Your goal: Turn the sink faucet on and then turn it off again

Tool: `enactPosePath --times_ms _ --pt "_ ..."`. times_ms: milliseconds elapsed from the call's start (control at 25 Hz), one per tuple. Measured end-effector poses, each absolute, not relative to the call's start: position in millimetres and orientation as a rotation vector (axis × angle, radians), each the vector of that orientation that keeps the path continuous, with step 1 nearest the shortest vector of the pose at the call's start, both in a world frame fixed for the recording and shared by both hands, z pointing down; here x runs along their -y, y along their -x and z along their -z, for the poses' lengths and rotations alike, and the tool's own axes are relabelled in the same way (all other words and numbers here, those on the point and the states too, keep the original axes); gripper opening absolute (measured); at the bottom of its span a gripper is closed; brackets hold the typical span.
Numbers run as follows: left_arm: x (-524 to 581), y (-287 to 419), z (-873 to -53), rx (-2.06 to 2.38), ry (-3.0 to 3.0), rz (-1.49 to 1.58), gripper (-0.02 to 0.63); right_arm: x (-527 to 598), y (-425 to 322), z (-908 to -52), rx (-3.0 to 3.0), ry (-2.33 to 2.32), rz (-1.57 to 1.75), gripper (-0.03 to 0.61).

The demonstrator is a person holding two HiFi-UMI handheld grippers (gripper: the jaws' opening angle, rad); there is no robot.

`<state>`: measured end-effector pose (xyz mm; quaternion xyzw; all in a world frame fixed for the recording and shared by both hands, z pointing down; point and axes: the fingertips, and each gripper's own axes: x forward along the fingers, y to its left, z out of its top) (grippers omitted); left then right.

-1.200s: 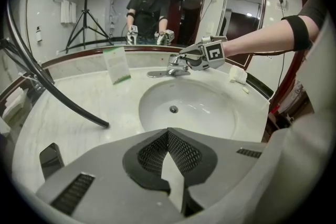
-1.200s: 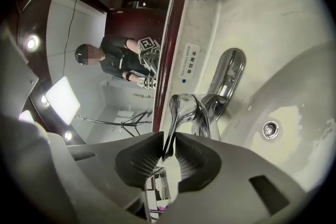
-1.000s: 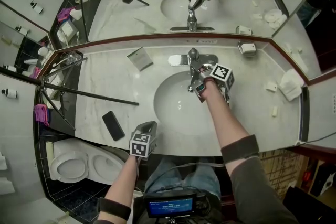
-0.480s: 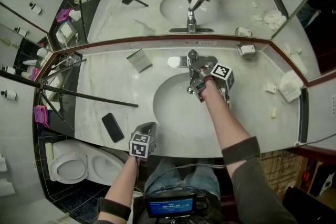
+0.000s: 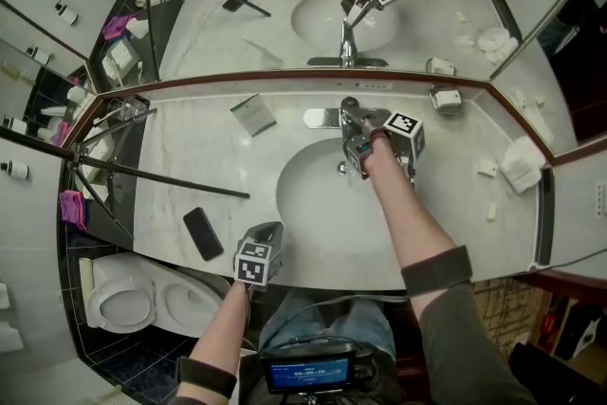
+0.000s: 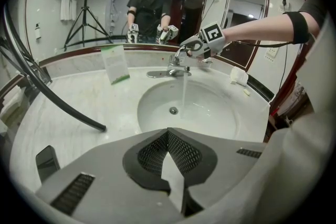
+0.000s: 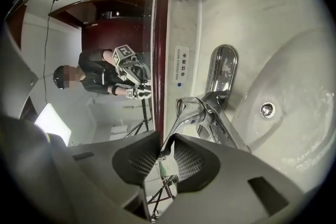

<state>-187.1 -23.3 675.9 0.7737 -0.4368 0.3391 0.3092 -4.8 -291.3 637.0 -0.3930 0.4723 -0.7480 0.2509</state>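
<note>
The chrome faucet [image 5: 346,116] stands at the back of the white basin [image 5: 313,204], and a stream of water [image 6: 184,93] runs from its spout. My right gripper [image 5: 354,134] is at the faucet's lever [image 7: 182,115]. The lever's tip lies between the jaws, which have just been opening and stand apart around it. From the left gripper view the right gripper [image 6: 192,45] shows above the faucet [image 6: 176,64]. My left gripper [image 5: 265,233] hovers over the counter's front edge, shut on nothing [image 6: 168,132].
A black phone [image 5: 203,228] and a tripod leg [image 5: 161,174] lie on the marble counter [image 5: 190,142] at left. A card stand [image 5: 252,112] sits by the mirror [image 5: 285,14], a soap dish [image 5: 444,98] and a folded towel [image 5: 522,156] at right. A toilet [image 5: 123,299] is lower left.
My right gripper has rolled a little at the lever and edged toward the mirror. The left gripper has stayed where it was.
</note>
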Motion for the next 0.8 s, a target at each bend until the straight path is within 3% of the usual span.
enactPosePath --times_ms 800 --pt "18.5 192.3 -667.8 1.182 -2.042 -0.871 0.002 287.5 1.4 -635.6 -1.364 1.166 2.093 0.119"
